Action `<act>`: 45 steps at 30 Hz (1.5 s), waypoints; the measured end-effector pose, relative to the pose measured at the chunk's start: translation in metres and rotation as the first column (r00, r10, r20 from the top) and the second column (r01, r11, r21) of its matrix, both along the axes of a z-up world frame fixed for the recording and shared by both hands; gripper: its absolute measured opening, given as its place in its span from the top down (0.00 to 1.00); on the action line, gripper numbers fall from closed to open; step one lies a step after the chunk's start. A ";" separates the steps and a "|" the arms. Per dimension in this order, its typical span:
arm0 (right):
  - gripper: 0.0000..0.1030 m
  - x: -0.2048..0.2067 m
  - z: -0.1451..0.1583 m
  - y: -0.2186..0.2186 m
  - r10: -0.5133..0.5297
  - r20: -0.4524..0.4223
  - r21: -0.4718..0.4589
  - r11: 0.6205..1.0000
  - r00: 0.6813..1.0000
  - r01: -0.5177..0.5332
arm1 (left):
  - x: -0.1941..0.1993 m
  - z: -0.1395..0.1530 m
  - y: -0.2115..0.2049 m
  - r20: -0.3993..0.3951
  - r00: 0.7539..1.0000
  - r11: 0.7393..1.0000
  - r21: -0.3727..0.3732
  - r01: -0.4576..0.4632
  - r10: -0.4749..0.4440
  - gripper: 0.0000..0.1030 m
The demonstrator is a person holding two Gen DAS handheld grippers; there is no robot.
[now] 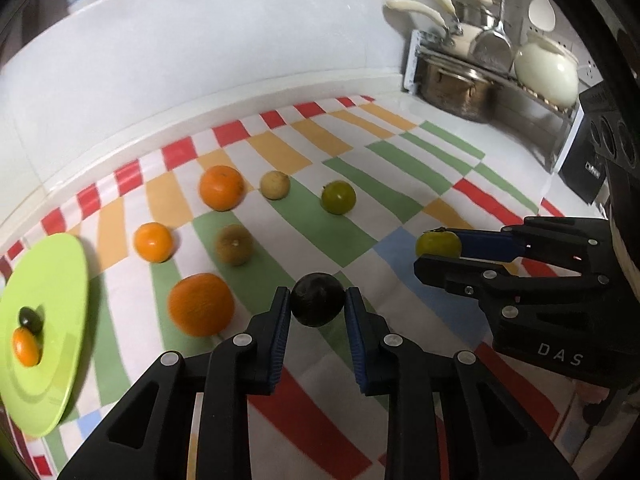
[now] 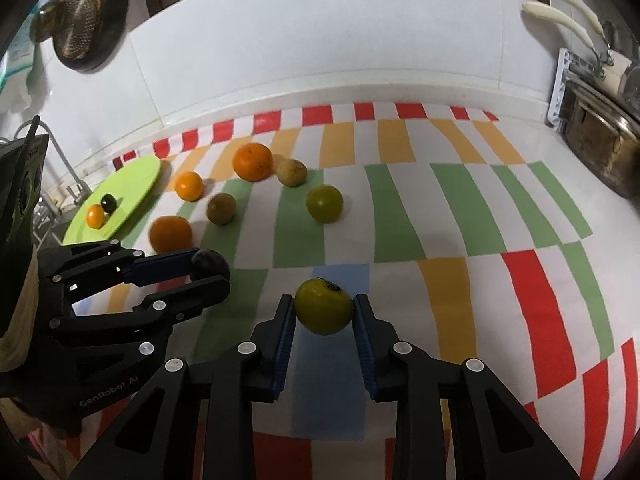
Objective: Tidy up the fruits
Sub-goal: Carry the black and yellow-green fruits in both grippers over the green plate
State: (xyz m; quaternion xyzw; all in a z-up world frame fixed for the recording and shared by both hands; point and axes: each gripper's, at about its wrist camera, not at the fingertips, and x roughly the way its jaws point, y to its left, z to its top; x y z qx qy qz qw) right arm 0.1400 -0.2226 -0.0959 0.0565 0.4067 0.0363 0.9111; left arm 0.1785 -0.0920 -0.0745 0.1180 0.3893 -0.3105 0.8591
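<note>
Two fruits gripped: left tool (image 1: pixel 318 300) clamped on dark plum (image 1: pixel 317 299), right tool (image 2: pixel 324 312) on green tomato (image 2: pixel 324 306) (both round, slick, probably bruise easily, so squeeze gently at widest part).

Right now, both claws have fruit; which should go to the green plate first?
Left, probably. The left claw, shut on the dark fruit, sits on the green plate's side. The right claw, shut on the yellow-green fruit, would have to cross past the left.
</note>
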 end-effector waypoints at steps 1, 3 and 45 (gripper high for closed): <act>0.71 -0.002 0.005 0.003 0.008 0.012 0.002 1.000 1.000 -0.008 | -0.003 0.004 0.004 0.009 1.000 1.000 -0.003 -0.011 0.011 0.73; 0.71 -0.006 0.011 0.007 0.018 0.031 -0.002 1.000 0.999 -0.018 | -0.006 0.010 0.008 0.020 0.999 1.000 -0.008 -0.028 0.029 0.73; 0.71 0.011 0.104 0.169 0.441 0.273 -0.030 0.892 0.855 -0.451 | -0.051 0.090 0.180 0.244 0.806 0.841 -0.102 -0.531 0.539 0.73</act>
